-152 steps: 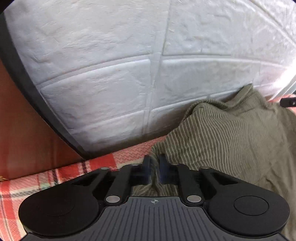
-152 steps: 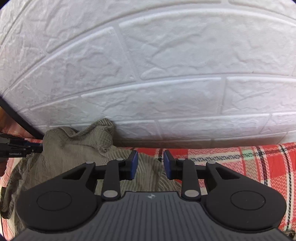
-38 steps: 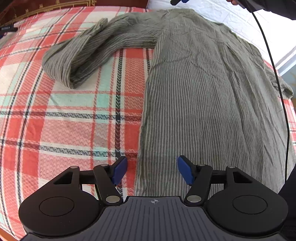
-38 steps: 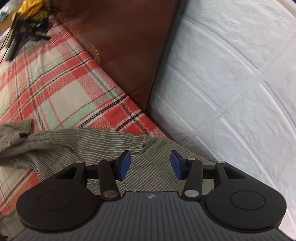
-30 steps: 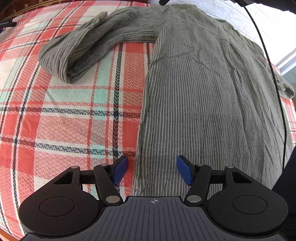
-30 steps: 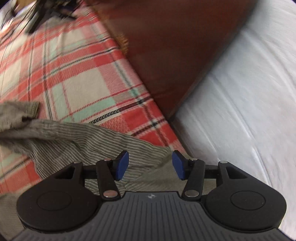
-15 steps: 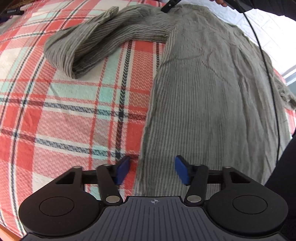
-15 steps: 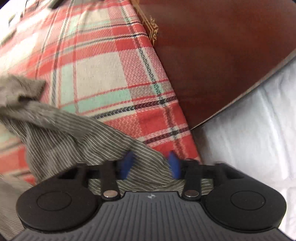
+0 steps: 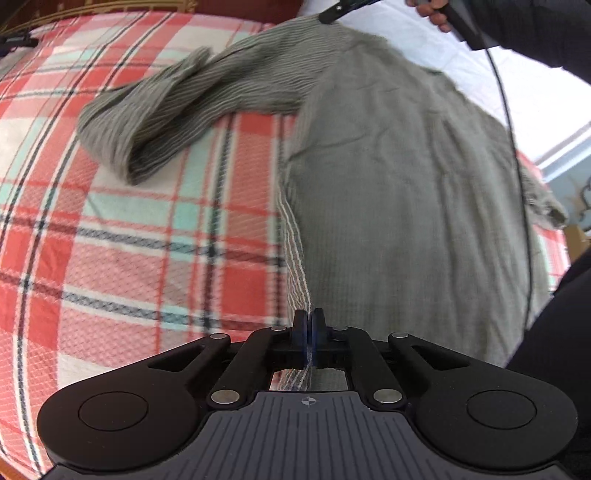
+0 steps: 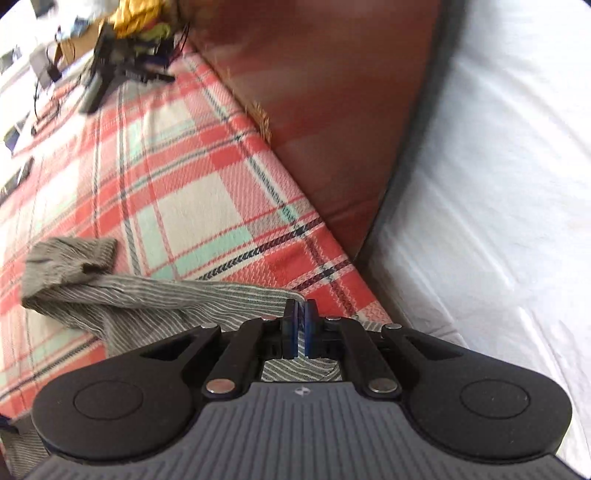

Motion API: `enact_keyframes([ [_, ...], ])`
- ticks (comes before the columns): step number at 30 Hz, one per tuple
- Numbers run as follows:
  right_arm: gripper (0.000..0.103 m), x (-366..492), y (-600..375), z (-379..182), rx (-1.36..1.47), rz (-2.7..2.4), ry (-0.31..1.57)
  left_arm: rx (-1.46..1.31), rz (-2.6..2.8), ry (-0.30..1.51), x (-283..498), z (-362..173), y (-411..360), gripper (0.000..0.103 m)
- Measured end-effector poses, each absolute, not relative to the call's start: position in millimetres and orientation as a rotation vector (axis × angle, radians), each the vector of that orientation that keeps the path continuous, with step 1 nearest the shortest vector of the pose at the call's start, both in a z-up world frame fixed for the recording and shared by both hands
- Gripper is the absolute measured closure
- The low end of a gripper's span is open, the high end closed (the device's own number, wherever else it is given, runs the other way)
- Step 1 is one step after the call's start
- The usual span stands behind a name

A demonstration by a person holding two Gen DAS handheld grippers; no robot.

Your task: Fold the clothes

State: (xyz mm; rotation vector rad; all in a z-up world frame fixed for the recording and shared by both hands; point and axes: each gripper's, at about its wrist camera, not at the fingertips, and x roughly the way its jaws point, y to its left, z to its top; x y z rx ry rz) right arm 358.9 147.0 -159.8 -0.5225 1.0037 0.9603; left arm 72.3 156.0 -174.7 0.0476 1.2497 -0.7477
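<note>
A grey-green striped shirt (image 9: pixel 399 184) lies spread flat on the plaid bedspread (image 9: pixel 110 240), one sleeve (image 9: pixel 166 107) bunched out to the left. My left gripper (image 9: pixel 307 319) is at the shirt's near left side edge, its jaws closing tight with the pads pressing a pinch of that edge. My right gripper (image 10: pixel 300 308) is at the far shoulder, jaws closing on the fabric edge, and the striped shirt (image 10: pixel 147 299) trails left to the cuff (image 10: pixel 70 258). The left wrist view shows the right gripper (image 9: pixel 332 14) at the top, held by a hand.
A dark wooden headboard (image 10: pixel 332 92) and a white brick-pattern wall (image 10: pixel 498 184) border the bed behind the shoulder. A black tripod and clutter (image 10: pixel 110 62) sit at the far corner. A black cable (image 9: pixel 517 147) hangs over the shirt's right side, near a person's dark sleeve (image 9: pixel 535 26).
Both grippers stood open over the shirt and have closed on it, left on the side edge, right on the shoulder. The right wrist view has swung and the shoulder cloth is lifted slightly.
</note>
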Motion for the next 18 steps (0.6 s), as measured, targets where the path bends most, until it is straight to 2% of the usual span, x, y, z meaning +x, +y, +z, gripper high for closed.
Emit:
enact_keyframes([
  [7, 0.1, 358.0, 108.4, -137.6, -0.421, 0.91, 0.973, -0.003, -0.856, 1.23, 55.1, -157.7, 137.2, 0.103],
  [18, 0.1, 353.2, 28.1, -144.7, -0.352, 0.793, 0.993, 0.038, -0.977, 1.26, 24.1, -164.1, 88.7, 0.103],
])
